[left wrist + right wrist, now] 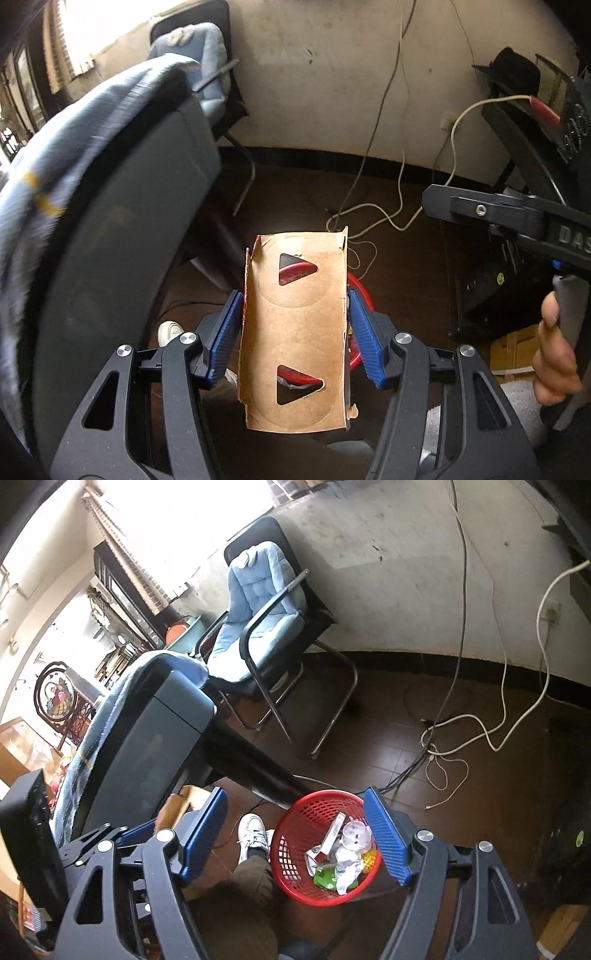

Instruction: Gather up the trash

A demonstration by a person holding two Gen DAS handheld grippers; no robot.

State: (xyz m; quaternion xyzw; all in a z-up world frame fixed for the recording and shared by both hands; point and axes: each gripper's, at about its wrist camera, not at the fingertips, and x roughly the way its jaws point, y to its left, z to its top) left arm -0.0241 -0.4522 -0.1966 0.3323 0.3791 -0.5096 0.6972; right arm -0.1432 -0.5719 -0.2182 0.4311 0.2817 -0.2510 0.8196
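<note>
My left gripper [293, 332] is shut on a brown cardboard carton [295, 332] with two triangular holes, held above the red mesh trash basket [360, 295], which shows only behind the carton. In the right wrist view the red basket [295, 834] stands on the dark floor and holds several pieces of trash [343, 856]. My right gripper [295, 838] is open and empty above the basket; it also shows in the left wrist view [480, 210], at the right. The left gripper [144, 827] with the carton edge [177, 805] shows at the left of the right wrist view.
A grey office chair back with a blue cloth [147, 716] stands close at the left. A black chair with a blue cushion [258, 602] is by the wall. Cables [461, 734] lie on the floor. A person's white shoe [253, 830] is beside the basket. A dark desk [524, 129] is at the right.
</note>
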